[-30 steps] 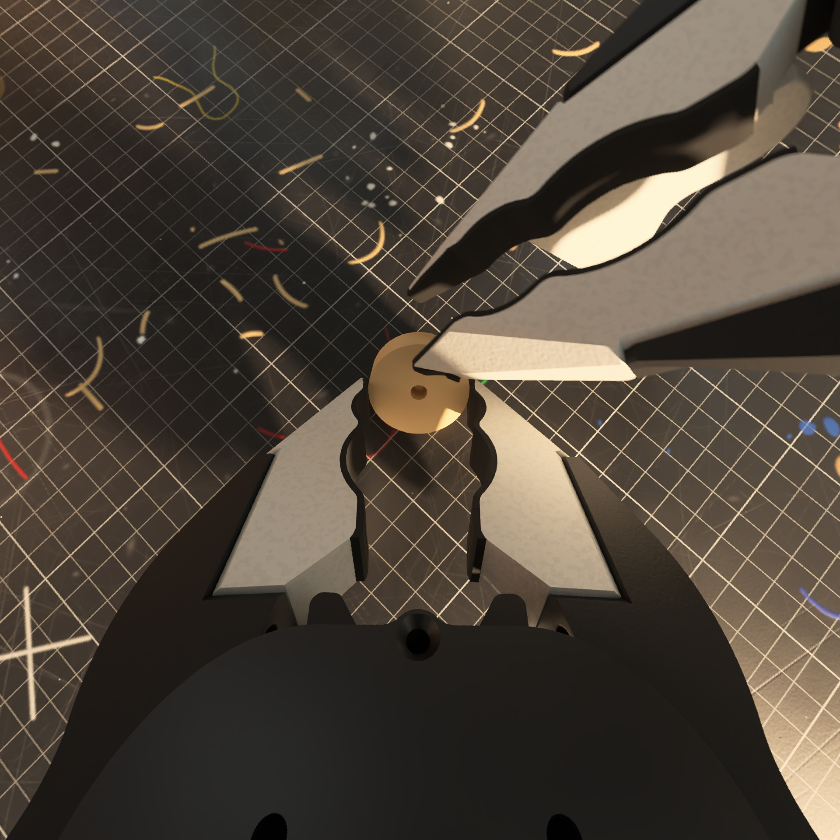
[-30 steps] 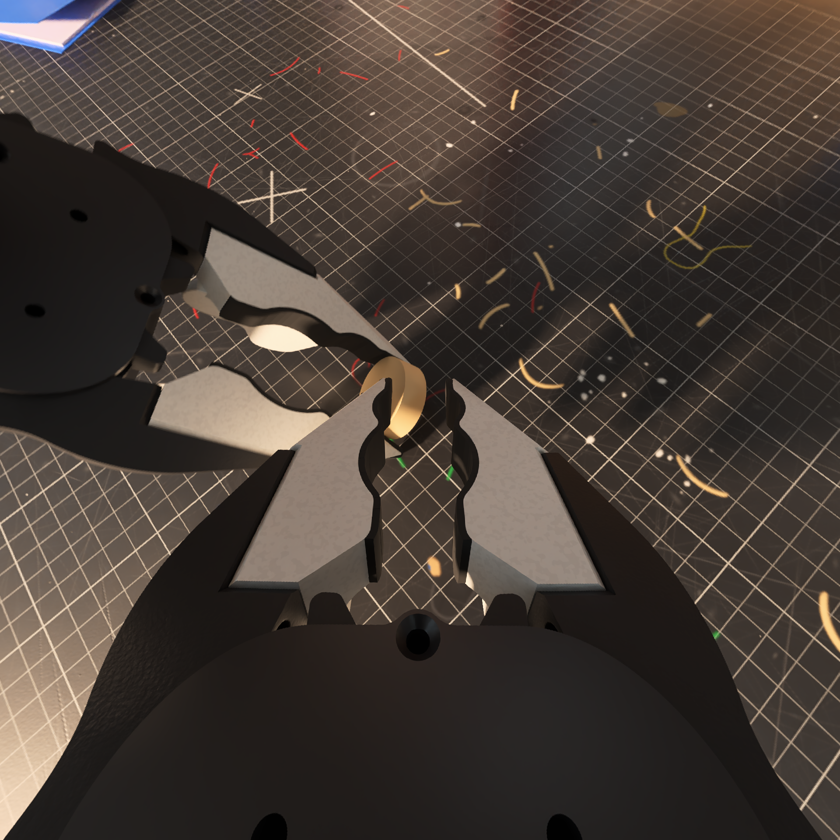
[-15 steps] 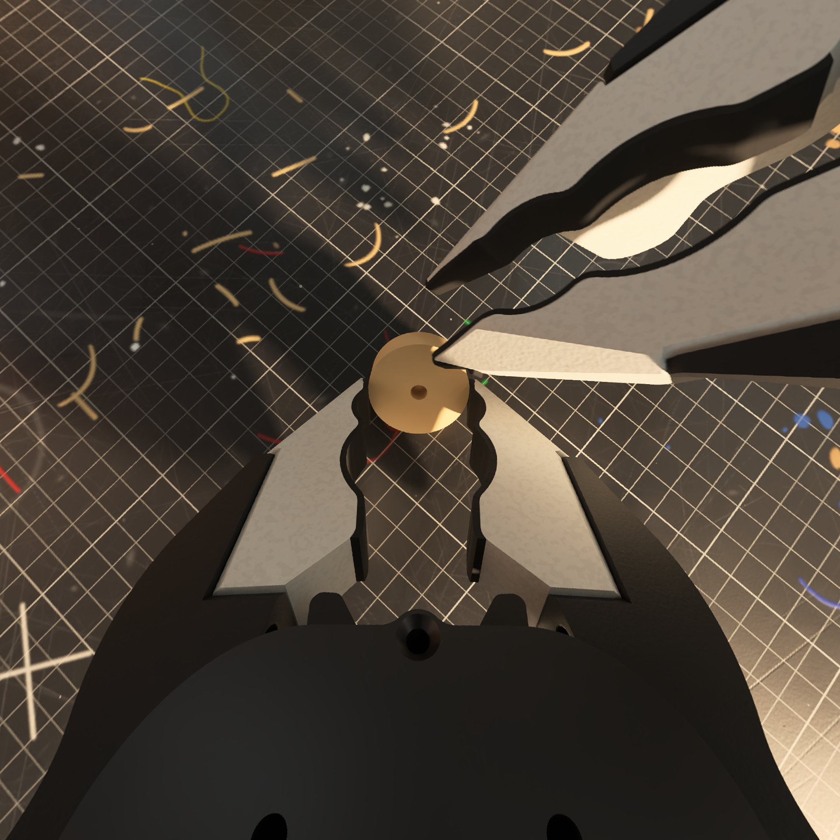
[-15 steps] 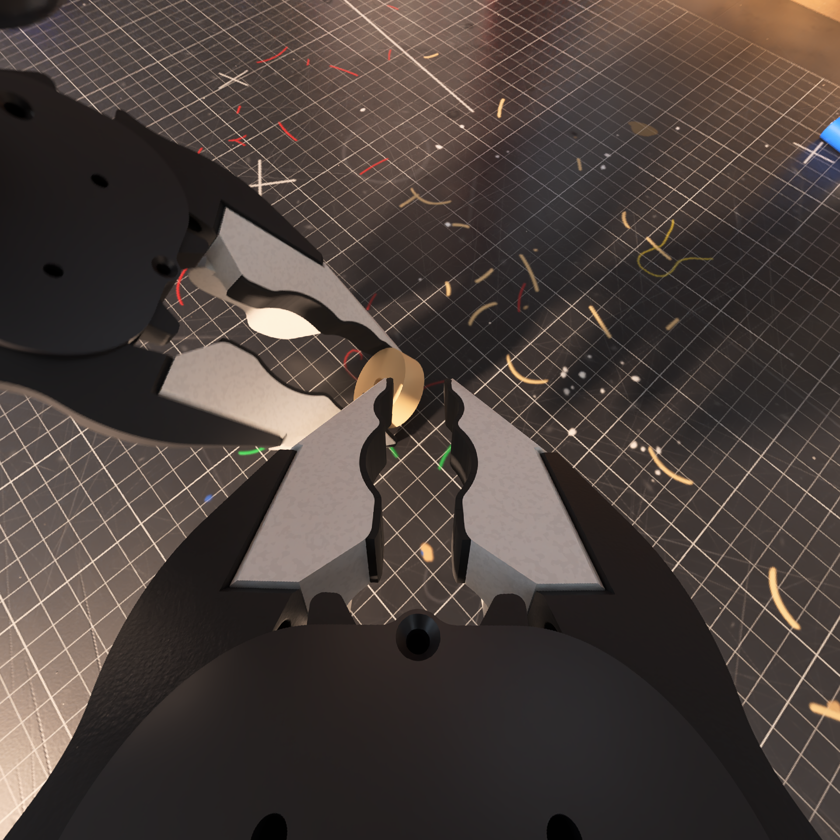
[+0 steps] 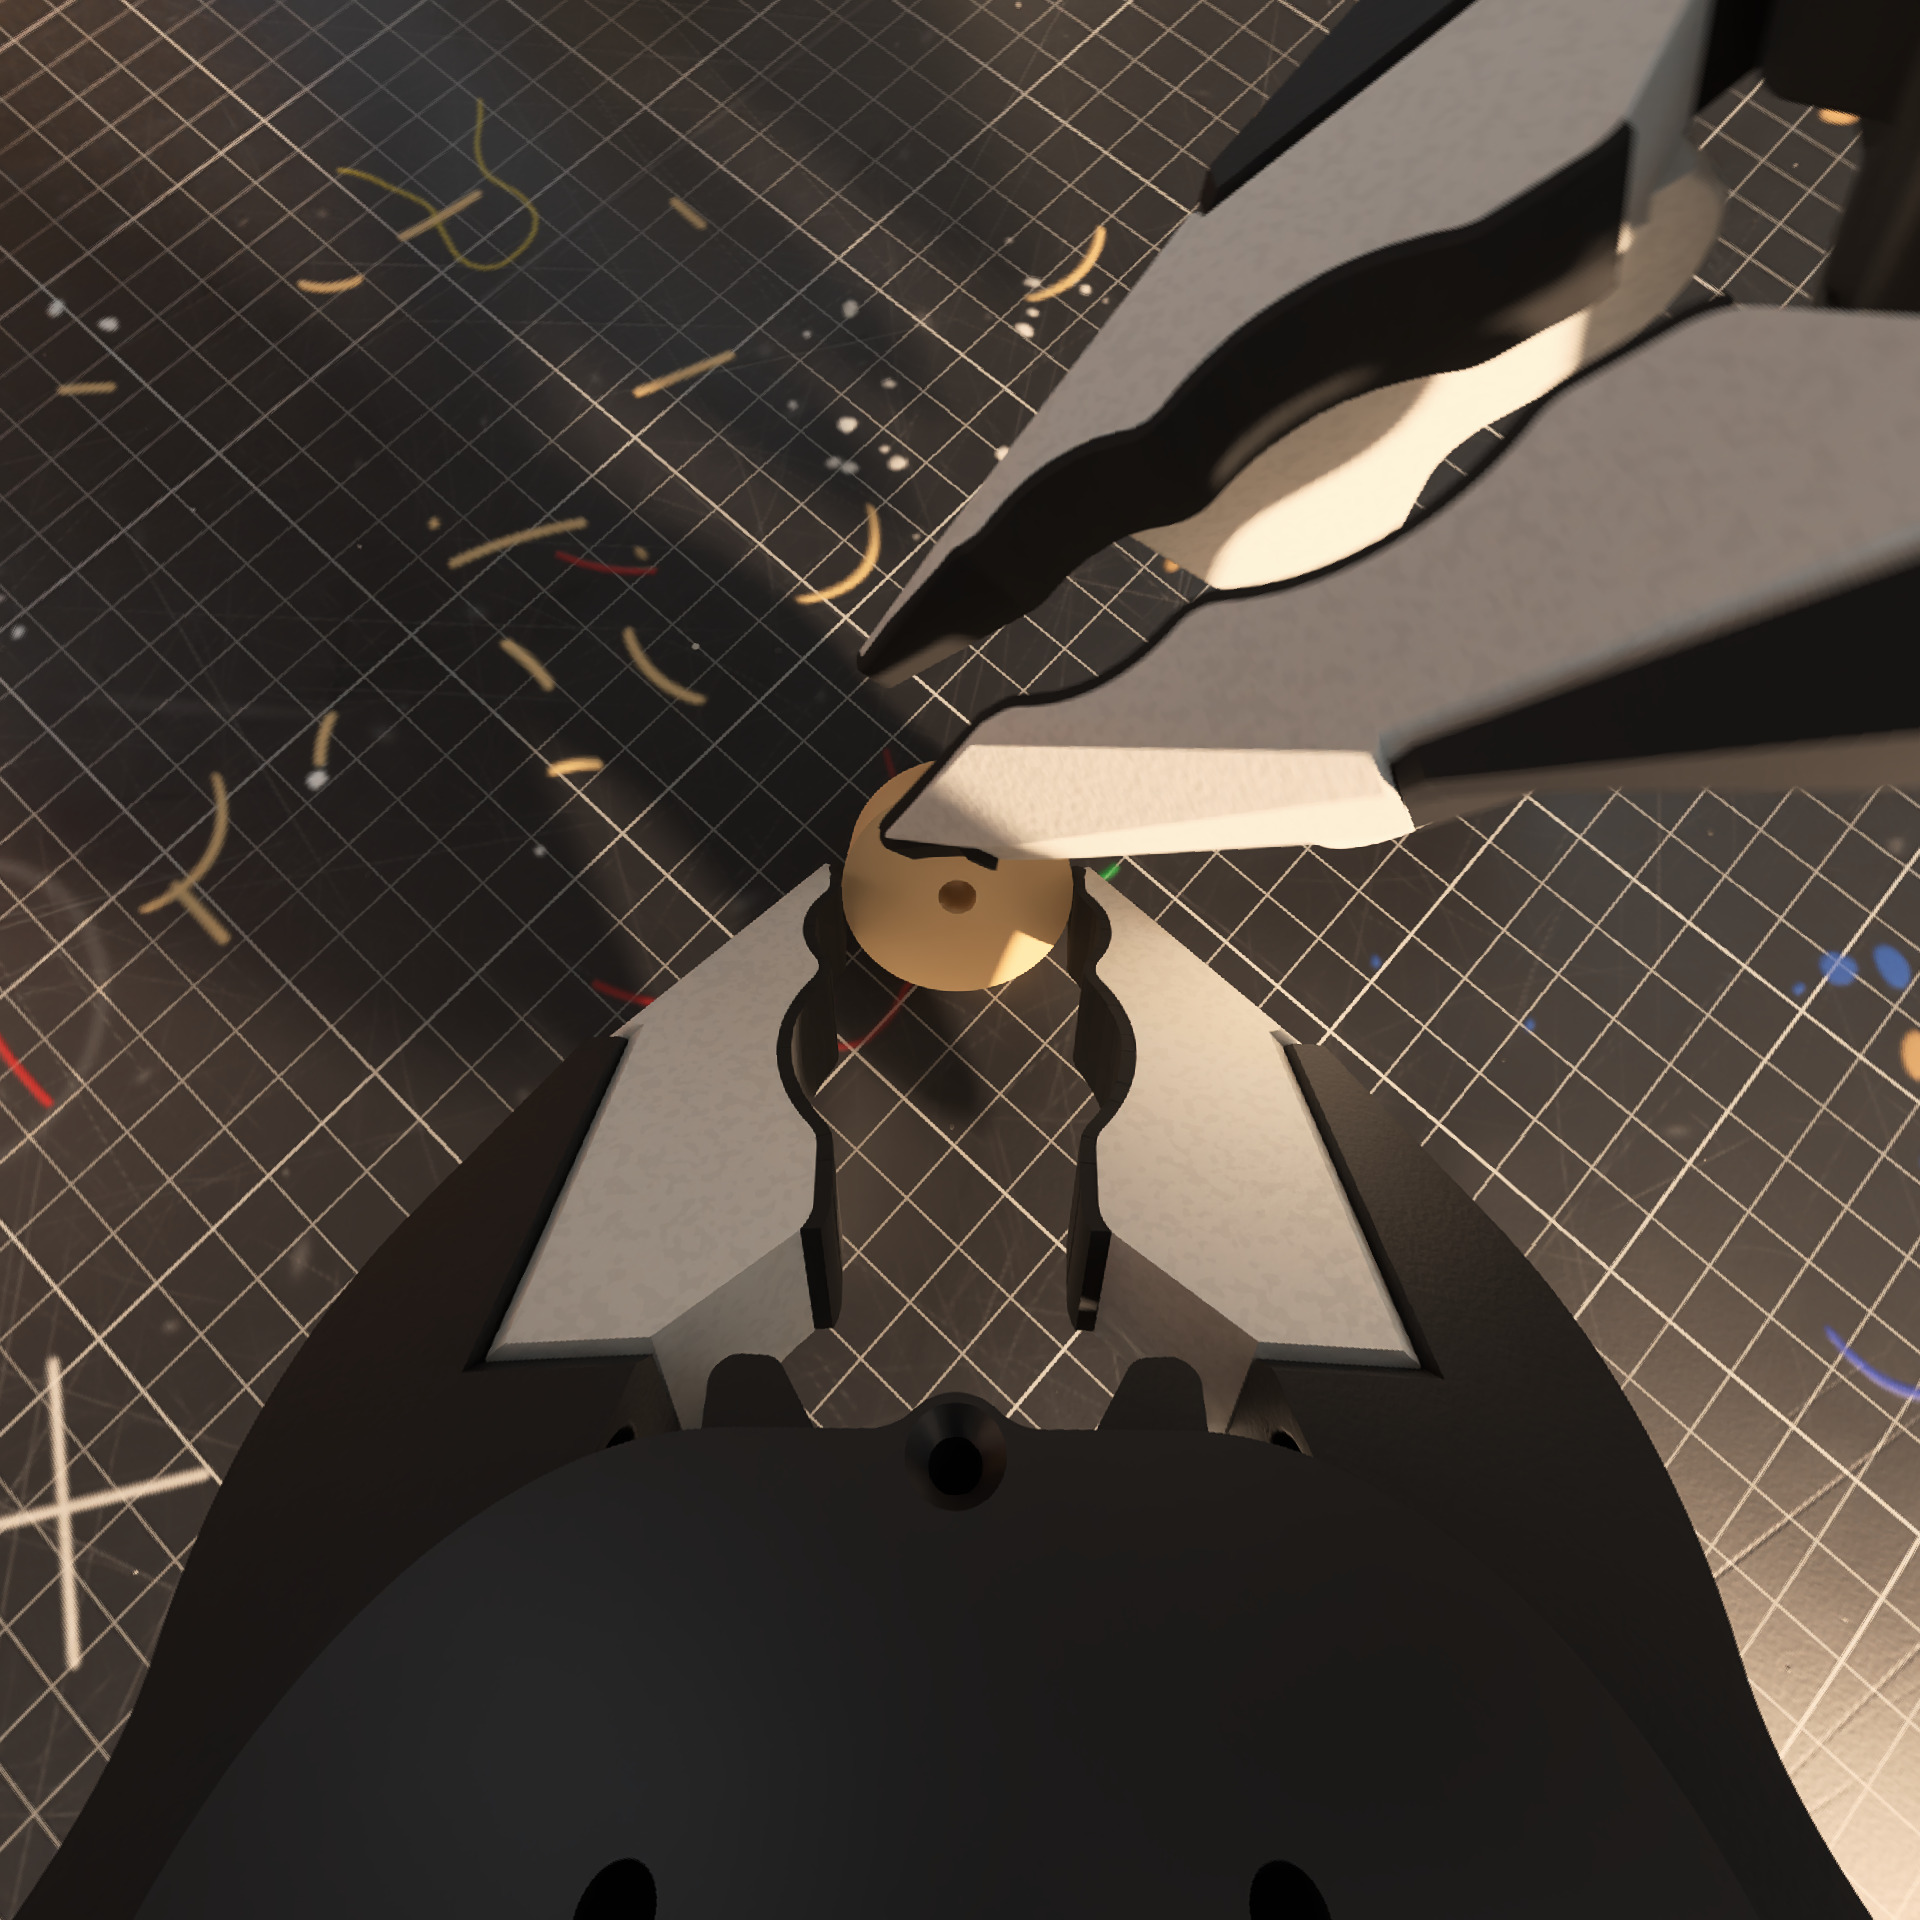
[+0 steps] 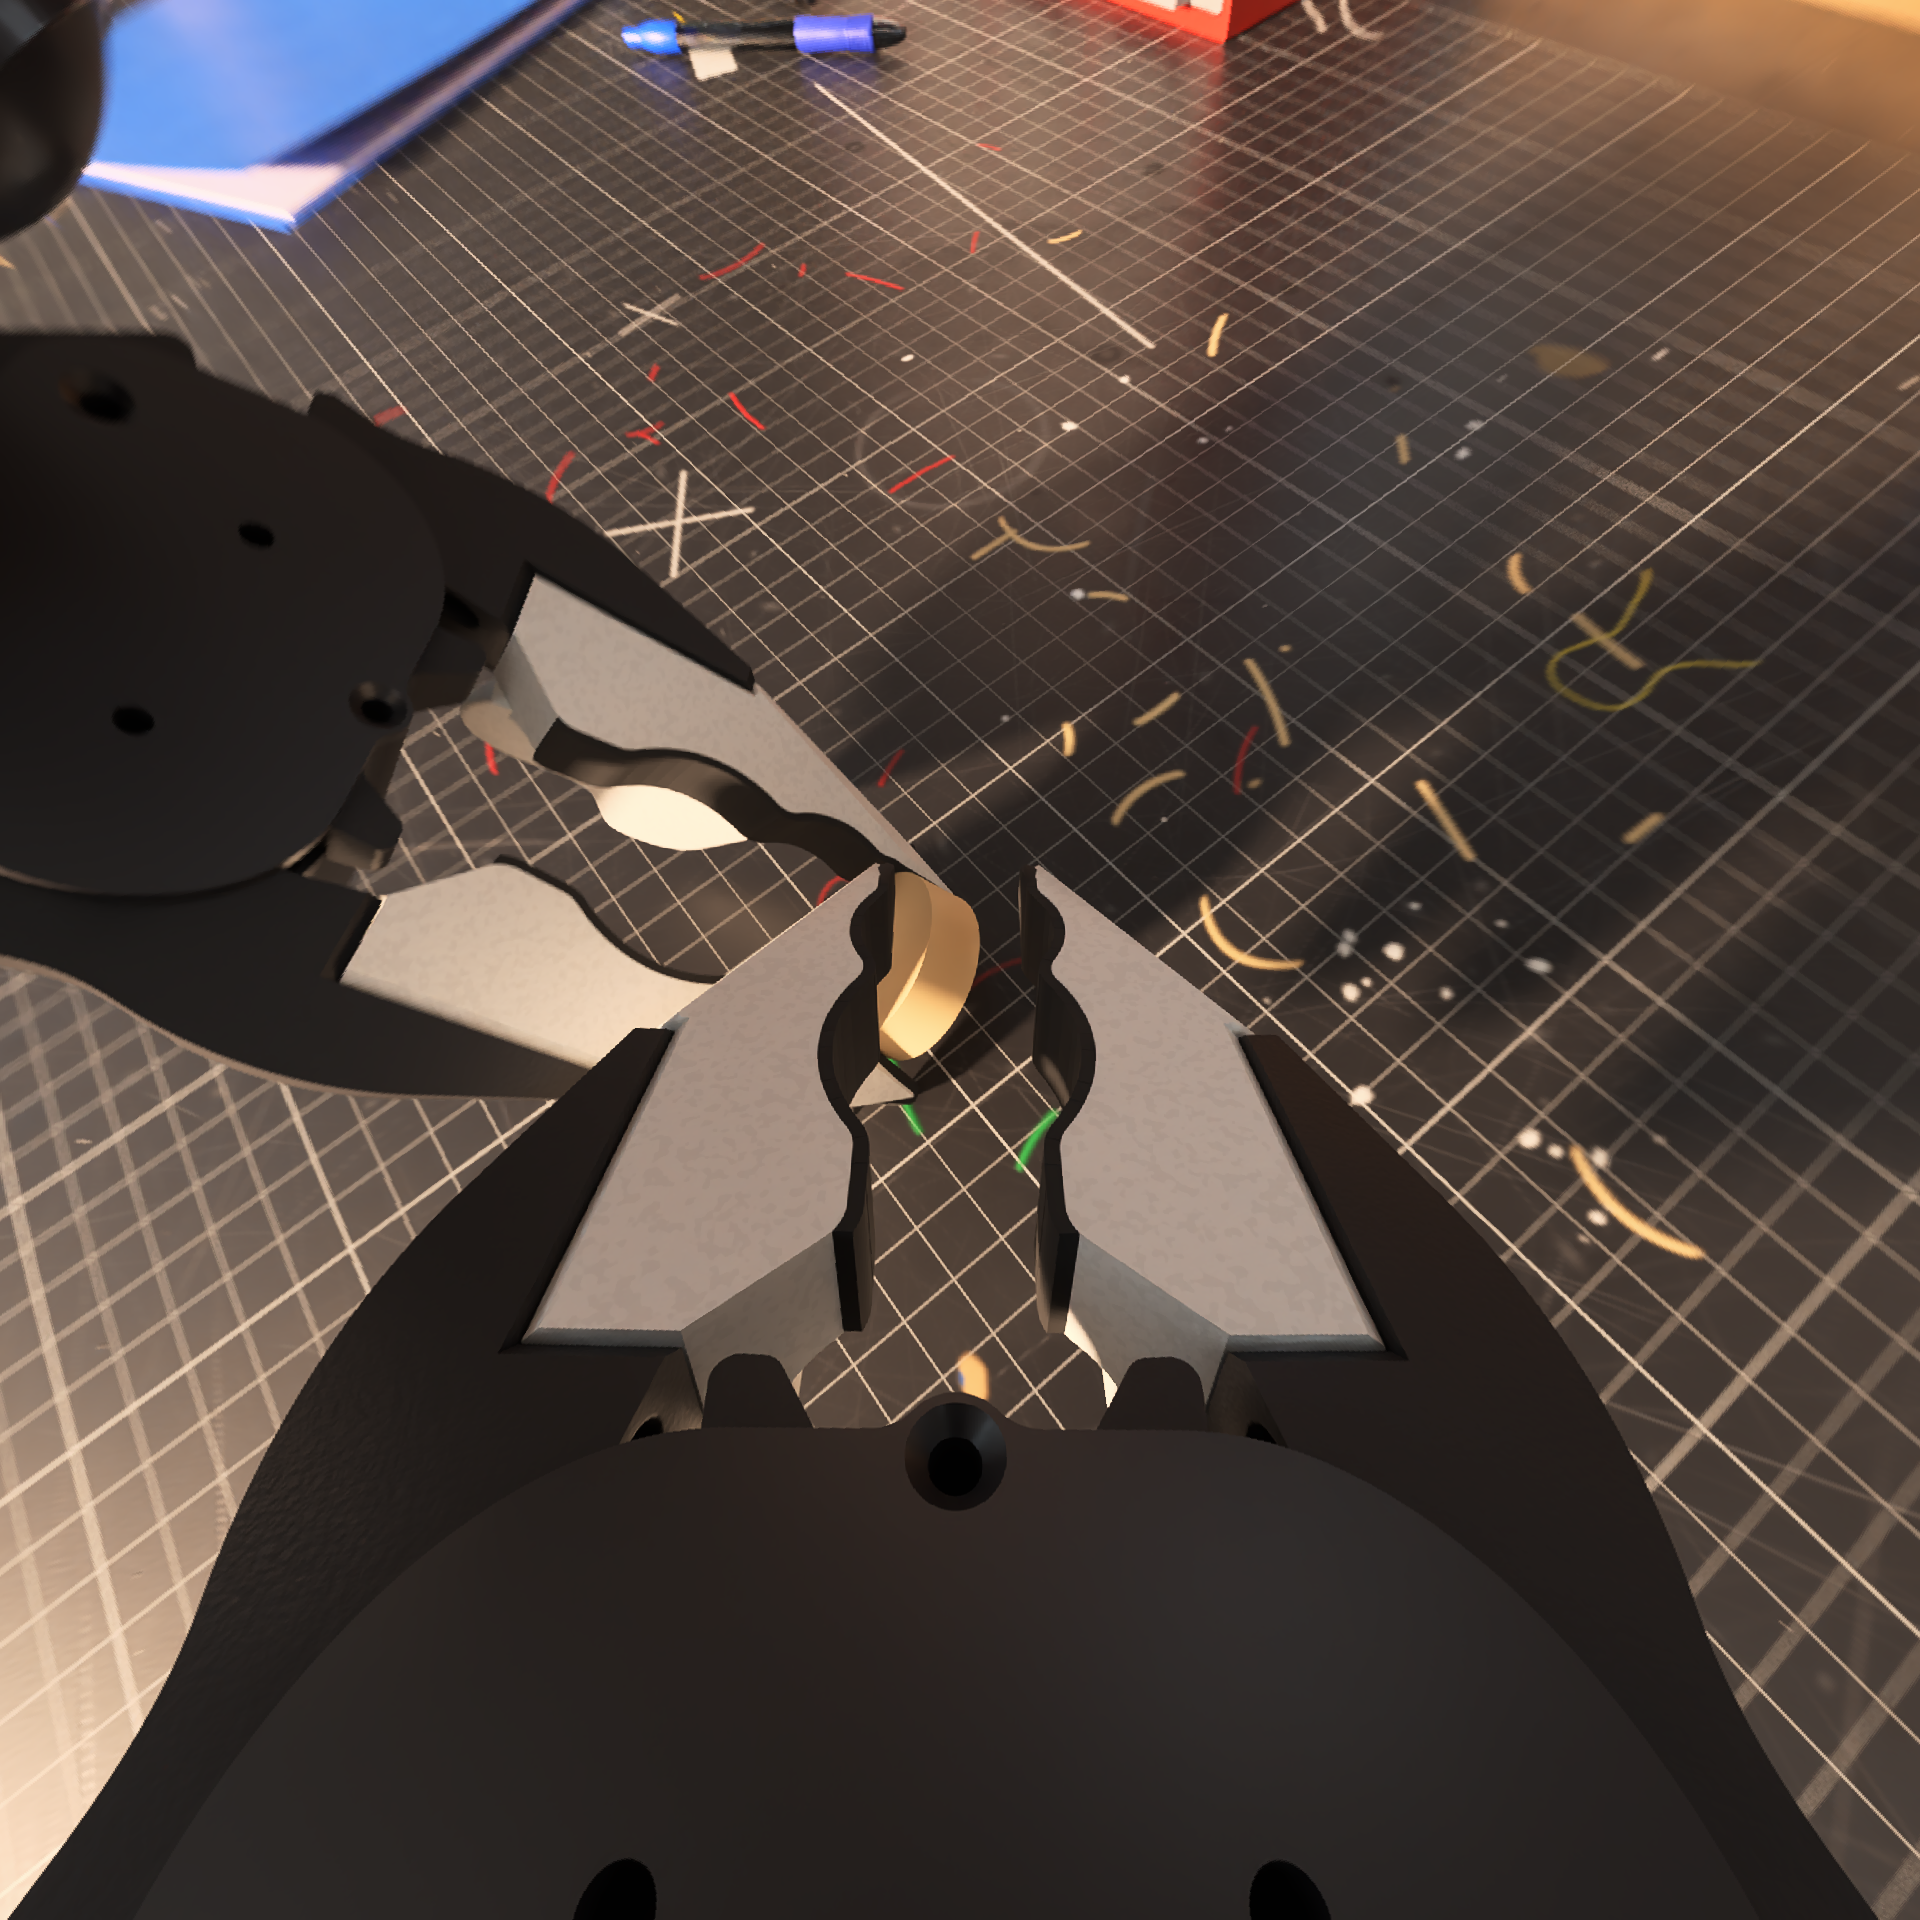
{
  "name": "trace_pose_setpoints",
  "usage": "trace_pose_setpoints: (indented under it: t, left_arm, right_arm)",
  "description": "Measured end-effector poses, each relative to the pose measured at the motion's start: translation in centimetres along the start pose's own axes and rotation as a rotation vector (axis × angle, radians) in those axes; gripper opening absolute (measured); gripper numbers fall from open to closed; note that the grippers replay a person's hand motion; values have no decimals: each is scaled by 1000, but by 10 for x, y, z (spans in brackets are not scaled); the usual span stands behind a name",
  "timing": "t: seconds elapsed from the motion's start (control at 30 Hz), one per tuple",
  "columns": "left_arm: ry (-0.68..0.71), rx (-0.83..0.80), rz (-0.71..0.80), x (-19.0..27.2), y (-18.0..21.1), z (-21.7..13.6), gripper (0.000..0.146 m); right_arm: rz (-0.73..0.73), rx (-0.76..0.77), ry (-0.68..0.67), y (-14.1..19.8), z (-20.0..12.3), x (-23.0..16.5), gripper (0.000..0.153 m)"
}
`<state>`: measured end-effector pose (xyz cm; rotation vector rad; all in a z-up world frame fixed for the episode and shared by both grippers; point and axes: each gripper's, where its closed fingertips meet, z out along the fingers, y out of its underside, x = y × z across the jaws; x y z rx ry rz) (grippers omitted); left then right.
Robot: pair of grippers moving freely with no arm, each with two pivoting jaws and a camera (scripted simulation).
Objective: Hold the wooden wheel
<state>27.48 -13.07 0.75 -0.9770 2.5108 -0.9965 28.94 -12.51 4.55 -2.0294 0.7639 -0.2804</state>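
Note:
The wooden wheel, a small pale disc with a centre hole, is held above the mat by its rim between the fingertips of my left gripper. My right gripper comes in from the upper right, and its lower finger covers the wheel's top edge. In the right wrist view the wheel shows edge-on between the fingers of my right gripper. It lies against the left finger, with a gap to the right finger. The left gripper's fingers reach in from the left.
A dark gridded cutting mat with coloured scuffs and white crosses lies under everything. At its far edge are a blue notebook, a blue-capped pen and a red box.
My right gripper backed off a little, then came forward, so the wheel sits deeper between its fingers. It has tilted up, bringing the notebook and pen into view. My left gripper keeps its hold.

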Motion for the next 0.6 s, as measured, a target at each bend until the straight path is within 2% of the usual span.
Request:
trace_pose_setpoints:
  t: [0.1,0.2,0.27,0.37,0.53,0.6]
  left_arm:
    - [-6,-1,-9,0,0,0,43]
    - [-7,3,-6,0,0,0,42]
    - [-33,25,25,0,-1,-1,42]
    - [-39,31,13,0,-3,1,42]
    - [0,15,25,0,-3,2,42]
    - [5,11,18,1,-2,2,42]
  right_arm:
    - [84,14,-84,0,3,-1,26]
    - [1,-7,29,1,-1,-2,25]
    - [7,-16,35,-1,-5,-3,24]
    - [198,11,-80,-5,-1,2,23]
    - [76,-13,9,1,-6,1,23]
    - [80,-8,-4,1,-6,0,23]
